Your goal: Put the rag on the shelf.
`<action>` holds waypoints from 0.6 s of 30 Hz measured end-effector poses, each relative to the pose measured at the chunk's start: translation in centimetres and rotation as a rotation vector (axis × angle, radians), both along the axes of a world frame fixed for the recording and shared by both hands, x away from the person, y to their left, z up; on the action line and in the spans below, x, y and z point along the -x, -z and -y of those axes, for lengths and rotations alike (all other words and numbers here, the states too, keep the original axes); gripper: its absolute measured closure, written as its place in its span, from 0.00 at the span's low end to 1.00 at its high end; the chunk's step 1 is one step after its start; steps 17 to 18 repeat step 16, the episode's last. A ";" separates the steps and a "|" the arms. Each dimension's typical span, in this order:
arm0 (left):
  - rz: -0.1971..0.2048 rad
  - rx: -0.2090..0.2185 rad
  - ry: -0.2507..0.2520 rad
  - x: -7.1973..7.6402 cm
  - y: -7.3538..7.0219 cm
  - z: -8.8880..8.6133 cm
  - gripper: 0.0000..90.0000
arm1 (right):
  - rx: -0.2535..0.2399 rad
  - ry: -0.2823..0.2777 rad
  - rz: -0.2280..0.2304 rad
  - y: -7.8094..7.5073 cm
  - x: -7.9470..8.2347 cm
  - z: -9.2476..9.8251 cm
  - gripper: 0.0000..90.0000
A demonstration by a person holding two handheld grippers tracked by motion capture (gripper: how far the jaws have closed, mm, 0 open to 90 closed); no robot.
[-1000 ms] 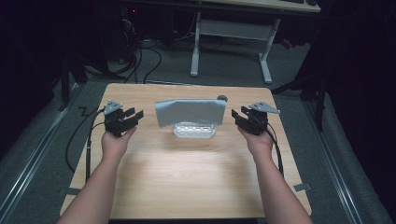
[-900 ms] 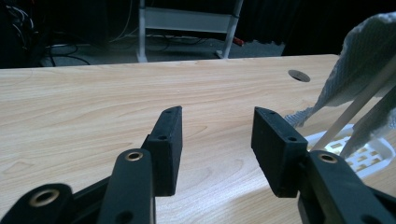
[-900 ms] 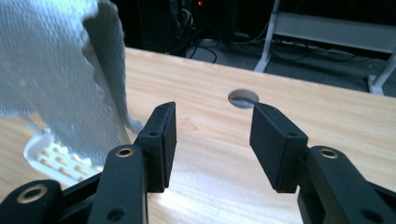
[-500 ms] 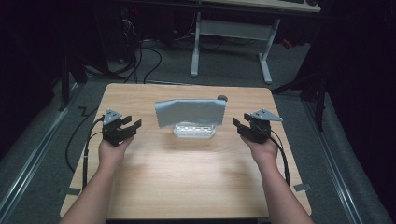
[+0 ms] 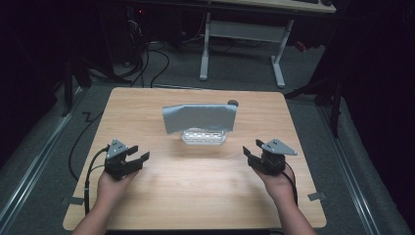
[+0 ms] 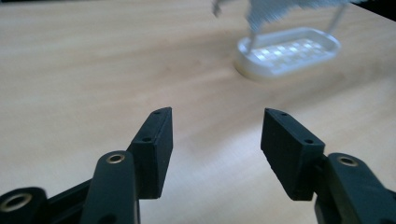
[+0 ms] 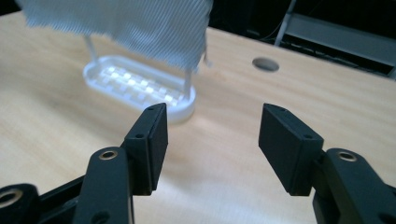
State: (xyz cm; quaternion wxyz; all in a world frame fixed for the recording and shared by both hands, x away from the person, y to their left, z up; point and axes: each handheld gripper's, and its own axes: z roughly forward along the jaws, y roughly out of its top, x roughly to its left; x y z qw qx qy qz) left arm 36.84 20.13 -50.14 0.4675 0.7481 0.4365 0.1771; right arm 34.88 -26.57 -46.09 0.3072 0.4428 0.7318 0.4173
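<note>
Hovering: both tools (image 5: 136, 157) (image 5: 252, 151) wide, empty | grey cloth (image 5: 199, 117) over white tray (image 5: 203, 138), between, farther back

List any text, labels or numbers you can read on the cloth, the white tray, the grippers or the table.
None can be read.
Grey cloth: plain weave, no print or tag showing.
White tray: only a grid pattern, no lettering.
Left gripper and right gripper: black jaws with screw holes, no markings.
Table: bare wood grain, with one round hole.
</note>
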 end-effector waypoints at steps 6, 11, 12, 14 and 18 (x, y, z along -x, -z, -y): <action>-0.075 -0.111 0.086 5.5 2.0 0.5 0.49 | -0.001 0.003 -0.052 2.9 4.6 0.4 0.44; -0.073 -0.124 0.099 6.4 2.5 0.4 0.47 | 0.098 -0.023 -0.074 4.9 6.6 0.5 0.46; -0.077 -0.106 0.097 6.2 2.5 0.4 0.47 | 0.084 -0.019 -0.061 4.8 6.5 0.6 0.46; -0.079 -0.081 0.089 6.0 2.5 0.3 0.47 | 0.017 -0.011 -0.094 4.9 6.0 0.8 0.45; -0.068 -0.074 0.084 6.0 2.4 0.3 0.46 | 0.022 -0.020 -0.088 5.0 6.0 0.8 0.45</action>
